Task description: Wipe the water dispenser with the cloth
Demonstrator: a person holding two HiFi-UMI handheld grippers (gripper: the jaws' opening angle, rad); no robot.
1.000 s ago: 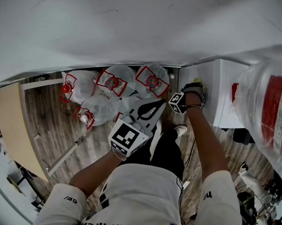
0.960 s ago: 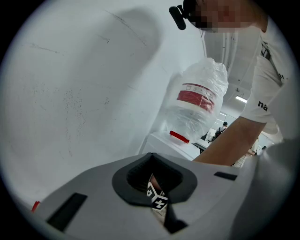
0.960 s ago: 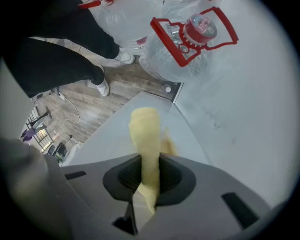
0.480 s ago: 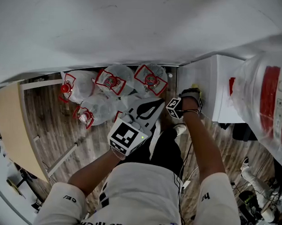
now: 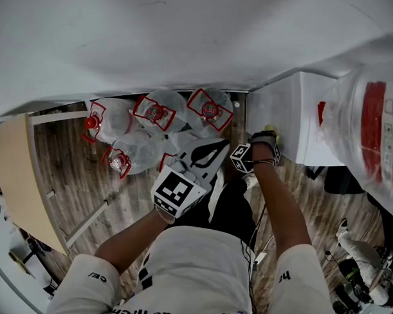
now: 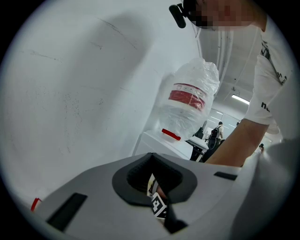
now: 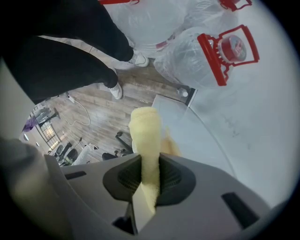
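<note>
The white water dispenser (image 5: 285, 117) stands at the right of the head view, with a large clear bottle (image 5: 371, 120) on top of it. My right gripper (image 5: 267, 135) is shut on a yellow cloth (image 5: 271, 129) and holds it against the dispenser's side wall. In the right gripper view the cloth (image 7: 146, 136) sticks out between the jaws of that gripper (image 7: 149, 174) and touches the white panel (image 7: 211, 140). My left gripper (image 5: 213, 150) hangs in front of the person's body, shut and holding nothing. The left gripper view looks up past its jaws (image 6: 157, 183) at the dispenser (image 6: 157, 143) and the bottle (image 6: 190, 105).
Several clear water bottles with red caps and labels (image 5: 156, 113) lie on the wooden floor by the white wall (image 5: 188, 37). A bottle with a red handle (image 7: 225, 47) lies close to the dispenser's foot. The person's shoe (image 5: 251, 181) stands beside the dispenser. A pale board (image 5: 19, 173) lies at left.
My right gripper has slid with the cloth down the dispenser's side, toward the person's body. The left gripper has stayed where it was.
</note>
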